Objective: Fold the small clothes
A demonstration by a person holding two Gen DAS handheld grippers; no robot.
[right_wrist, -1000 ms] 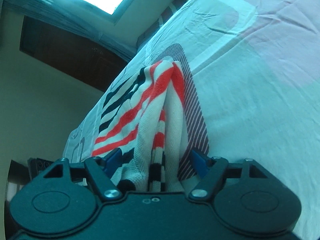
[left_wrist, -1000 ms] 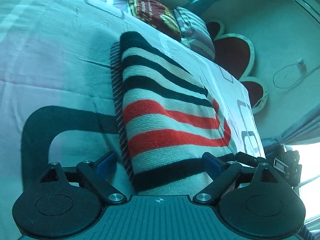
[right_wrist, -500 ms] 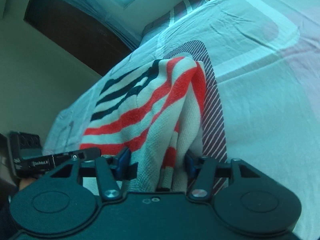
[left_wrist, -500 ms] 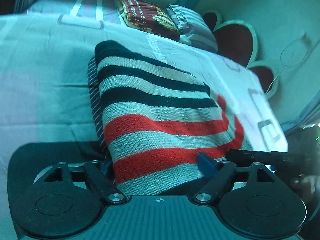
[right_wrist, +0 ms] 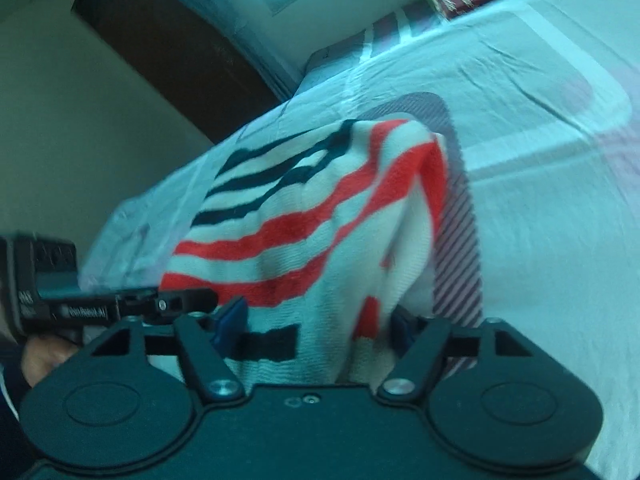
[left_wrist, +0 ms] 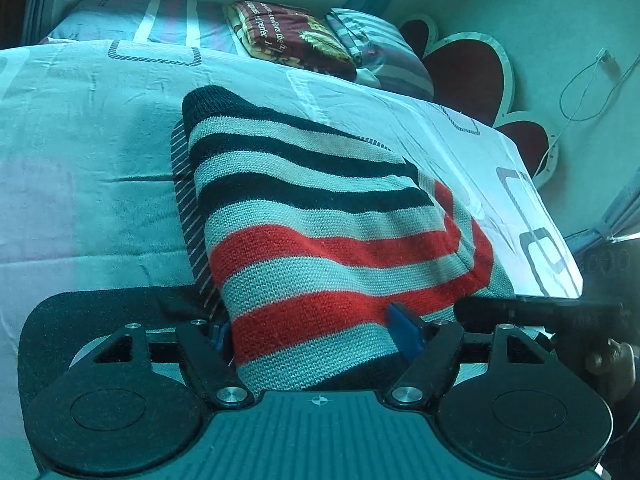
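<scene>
Left wrist showing my left gripper [left_wrist: 316, 334] closing, right gripper [right_wrist: 316, 326] opening around the striped knit [left_wrist: 320, 232]; right's loosening fingers risking slippage.

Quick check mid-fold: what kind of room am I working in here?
Most likely a bedroom. The striped knit garment lies on a bed sheet, with pillows and a folded blanket at the far end against the wall.
</scene>
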